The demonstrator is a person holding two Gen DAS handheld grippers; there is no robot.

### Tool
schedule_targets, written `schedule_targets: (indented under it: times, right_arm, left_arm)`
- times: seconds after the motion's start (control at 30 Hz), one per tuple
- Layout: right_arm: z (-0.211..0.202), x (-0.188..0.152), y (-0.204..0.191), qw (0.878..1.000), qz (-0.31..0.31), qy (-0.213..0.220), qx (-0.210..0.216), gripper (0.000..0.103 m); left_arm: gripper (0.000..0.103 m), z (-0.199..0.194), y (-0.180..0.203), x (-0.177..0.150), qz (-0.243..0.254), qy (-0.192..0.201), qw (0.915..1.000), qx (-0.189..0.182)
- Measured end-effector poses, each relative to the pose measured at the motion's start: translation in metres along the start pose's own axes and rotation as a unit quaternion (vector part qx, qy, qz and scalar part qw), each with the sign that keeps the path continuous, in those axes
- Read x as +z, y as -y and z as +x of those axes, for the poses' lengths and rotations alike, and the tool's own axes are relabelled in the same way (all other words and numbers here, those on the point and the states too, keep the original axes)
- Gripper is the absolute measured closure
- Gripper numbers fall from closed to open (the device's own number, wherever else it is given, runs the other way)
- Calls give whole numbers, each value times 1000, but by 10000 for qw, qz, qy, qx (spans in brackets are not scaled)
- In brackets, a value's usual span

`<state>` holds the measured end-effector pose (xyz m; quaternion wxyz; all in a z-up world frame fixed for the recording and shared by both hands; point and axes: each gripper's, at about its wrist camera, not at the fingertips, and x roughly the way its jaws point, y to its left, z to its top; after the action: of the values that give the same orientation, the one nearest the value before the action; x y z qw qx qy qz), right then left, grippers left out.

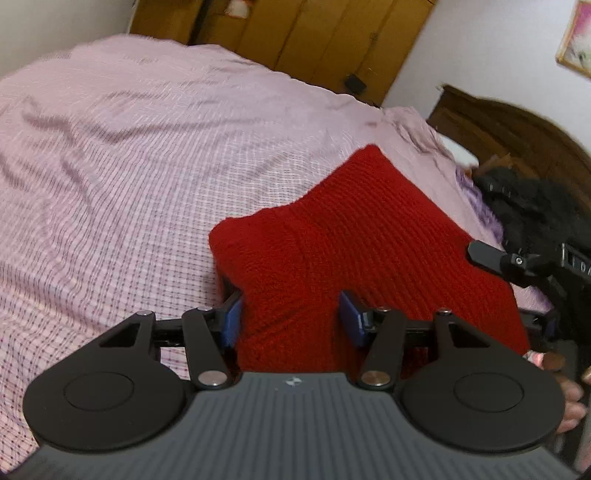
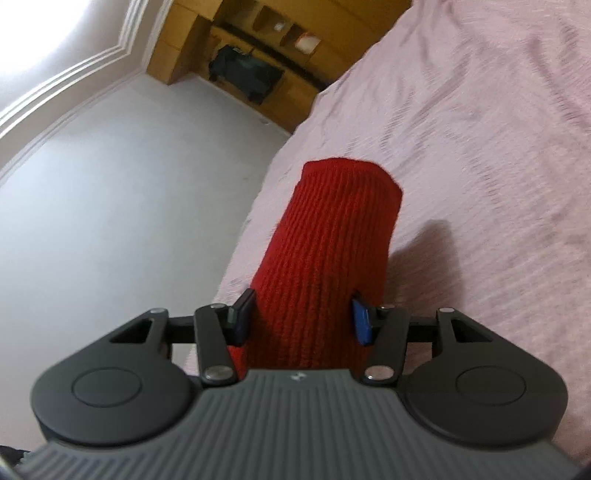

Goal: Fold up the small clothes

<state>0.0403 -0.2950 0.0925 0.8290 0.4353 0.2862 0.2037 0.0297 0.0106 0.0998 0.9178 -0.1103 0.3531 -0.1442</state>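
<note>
A red knitted garment (image 1: pixel 351 240) hangs lifted over the pink checked bedspread (image 1: pixel 110 166). My left gripper (image 1: pixel 291 314) is shut on its near edge, with the blue pads (image 1: pixel 232 321) pressing into a bunched fold. In the right wrist view the same red knit (image 2: pixel 340 229) stretches away as a narrow band above the bed (image 2: pixel 480 147) and casts a shadow on it. My right gripper (image 2: pixel 301 317) is shut on that end. A black linkage of the right-hand tool (image 1: pixel 517 264) shows at the cloth's right edge.
A dark wooden headboard (image 1: pixel 509 129) with a black fluffy item (image 1: pixel 535 206) and purple cloth (image 1: pixel 476 195) lies to the right. Wooden wardrobes (image 1: pixel 314 33) stand beyond the bed. A person's fingers (image 1: pixel 569 402) show at the right edge. Shelves with a dark bag (image 2: pixel 243 74) stand past the bed's edge.
</note>
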Motion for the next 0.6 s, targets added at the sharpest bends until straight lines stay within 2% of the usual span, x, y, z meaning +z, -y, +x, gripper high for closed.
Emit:
schedule_targets:
  times: [0.07,0.27,0.47,0.6]
  right_arm:
    - [-8,-3,12,9998,43,-11,-169,55]
    - [-18,-30,31,9971,-207,-1,-728,56]
    - [-23,-49,23,9886,-978,35,-1148,56]
    - [-21,-53,15,9808,-1392,43,-1366,55]
  left_arm:
    - [43,3,11,-4,245,7,9995,192]
    - [43,8,17,-11,455,-127,9979,451]
    - [41,8,18,-28,896,-80,9928,790]
    - [35,11,19,-34,1090,-31,9894,959]
